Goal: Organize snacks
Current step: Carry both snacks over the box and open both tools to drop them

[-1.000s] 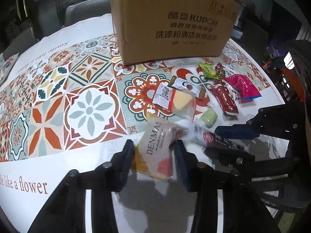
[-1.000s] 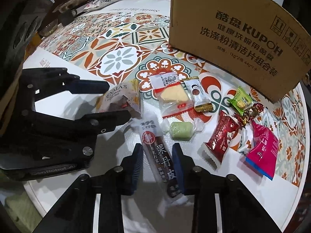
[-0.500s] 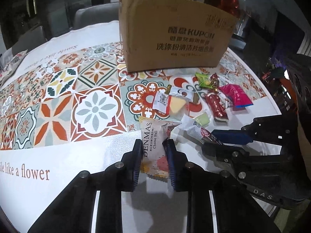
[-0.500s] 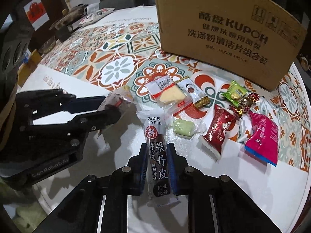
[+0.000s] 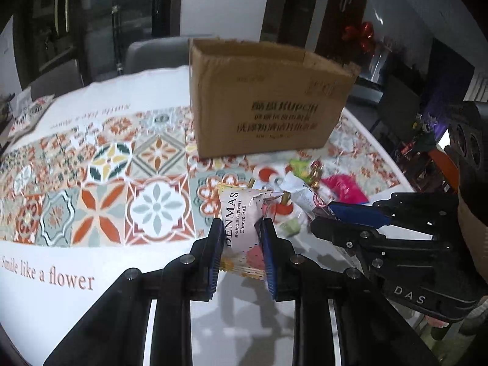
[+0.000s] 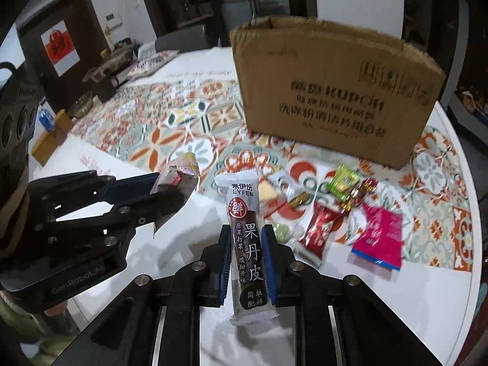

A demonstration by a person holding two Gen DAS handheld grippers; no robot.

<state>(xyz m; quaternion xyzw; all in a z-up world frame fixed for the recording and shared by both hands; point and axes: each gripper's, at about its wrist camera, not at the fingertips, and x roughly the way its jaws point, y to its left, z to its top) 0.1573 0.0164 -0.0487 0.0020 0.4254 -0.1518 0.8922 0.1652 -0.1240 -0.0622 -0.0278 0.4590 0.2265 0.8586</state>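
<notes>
My left gripper [image 5: 241, 238] is shut on a white and pink DENMAS Cheese Ball packet [image 5: 242, 219] and holds it above the table. My right gripper [image 6: 246, 241] is shut on a long dark LYFEN fruit-leather bar [image 6: 246, 228], also lifted. An open cardboard box [image 5: 265, 103] stands upright on the table behind the snacks; it also shows in the right wrist view [image 6: 332, 91]. Each gripper shows in the other's view, the right one [image 5: 329, 213] at right, the left one [image 6: 164, 189] at left.
Several snacks lie on the patterned tablecloth [image 6: 183, 134]: a pink packet [image 6: 379, 238], a red packet [image 6: 318, 228], a green packet [image 6: 343, 181], a yellow wedge packet [image 6: 268, 190]. Jars and clutter stand at the far left [image 6: 79, 106]. Chairs [image 5: 152, 52] stand behind the table.
Both grippers closed on their snacks, then lifted them off the table and pulled back; the box now looks farther away and lower in both views.
</notes>
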